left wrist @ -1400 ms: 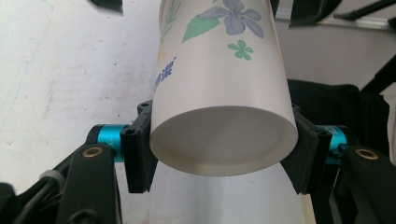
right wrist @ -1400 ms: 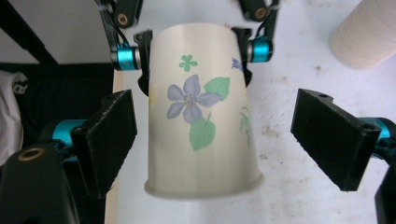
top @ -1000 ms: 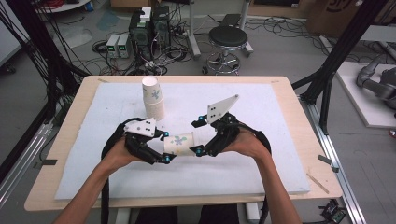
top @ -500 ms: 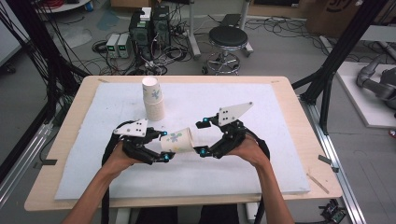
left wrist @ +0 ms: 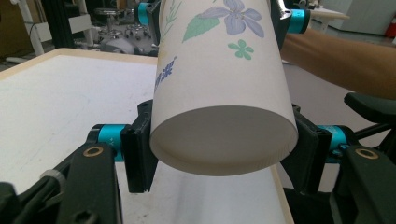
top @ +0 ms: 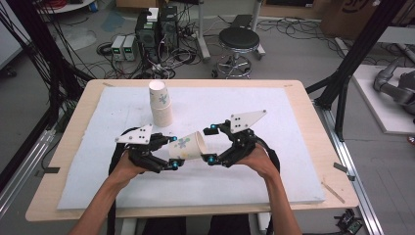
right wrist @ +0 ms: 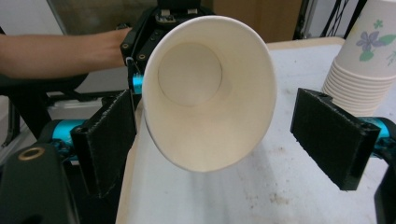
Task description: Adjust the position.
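From the high view, the left tongs (top: 172, 152) were clamped on the base end of a flowered paper cup (top: 187, 146), which lay on its side above the white pad of the worktop (top: 274, 161), its mouth turned toward the right tongs (top: 209, 145). The right tongs stood apart at either side of the cup's rim. A stack of cups (top: 160, 103) stood upright behind, well apart from the held cup.

In the left gripper view, the left tongs (left wrist: 223, 151) pressed on both sides of the cup (left wrist: 224, 84) near its bottom.

In the right gripper view, the right tongs (right wrist: 233, 140) were open; the left pad lay close against the cup's (right wrist: 210, 93) rim and the right pad stood clear of it. The stack (right wrist: 359, 65) rose at the right.
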A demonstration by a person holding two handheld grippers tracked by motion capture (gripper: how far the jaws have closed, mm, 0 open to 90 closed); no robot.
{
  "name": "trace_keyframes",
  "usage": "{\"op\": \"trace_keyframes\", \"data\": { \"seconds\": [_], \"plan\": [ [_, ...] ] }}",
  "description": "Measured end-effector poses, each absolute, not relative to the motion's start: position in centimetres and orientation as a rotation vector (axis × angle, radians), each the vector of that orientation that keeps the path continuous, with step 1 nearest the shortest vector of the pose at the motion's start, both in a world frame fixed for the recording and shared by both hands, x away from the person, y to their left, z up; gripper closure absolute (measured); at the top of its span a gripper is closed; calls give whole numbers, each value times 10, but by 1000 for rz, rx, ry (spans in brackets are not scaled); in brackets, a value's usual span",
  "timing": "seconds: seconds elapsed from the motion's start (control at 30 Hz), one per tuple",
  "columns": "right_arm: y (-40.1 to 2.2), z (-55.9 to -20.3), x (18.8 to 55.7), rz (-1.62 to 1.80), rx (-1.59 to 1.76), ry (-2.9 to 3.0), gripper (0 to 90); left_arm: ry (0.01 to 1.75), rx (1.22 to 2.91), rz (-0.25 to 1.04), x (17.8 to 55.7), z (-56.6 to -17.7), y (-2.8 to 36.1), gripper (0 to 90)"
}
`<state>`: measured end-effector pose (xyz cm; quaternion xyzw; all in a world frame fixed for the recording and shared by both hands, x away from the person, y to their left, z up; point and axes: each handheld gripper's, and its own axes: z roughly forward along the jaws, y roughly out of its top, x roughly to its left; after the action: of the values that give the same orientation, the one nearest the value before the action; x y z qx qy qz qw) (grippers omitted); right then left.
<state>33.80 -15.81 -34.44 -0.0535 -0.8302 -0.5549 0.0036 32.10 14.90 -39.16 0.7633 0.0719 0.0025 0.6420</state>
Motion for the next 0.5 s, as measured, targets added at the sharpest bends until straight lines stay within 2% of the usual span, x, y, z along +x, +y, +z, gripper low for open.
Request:
{"op": "trace_keyframes", "data": {
  "seconds": [0.5],
  "plan": [
    [-150,-354,337,-1785,-150,-2531,147,159,1731,9,321,-390,146,371]
  ]
}}
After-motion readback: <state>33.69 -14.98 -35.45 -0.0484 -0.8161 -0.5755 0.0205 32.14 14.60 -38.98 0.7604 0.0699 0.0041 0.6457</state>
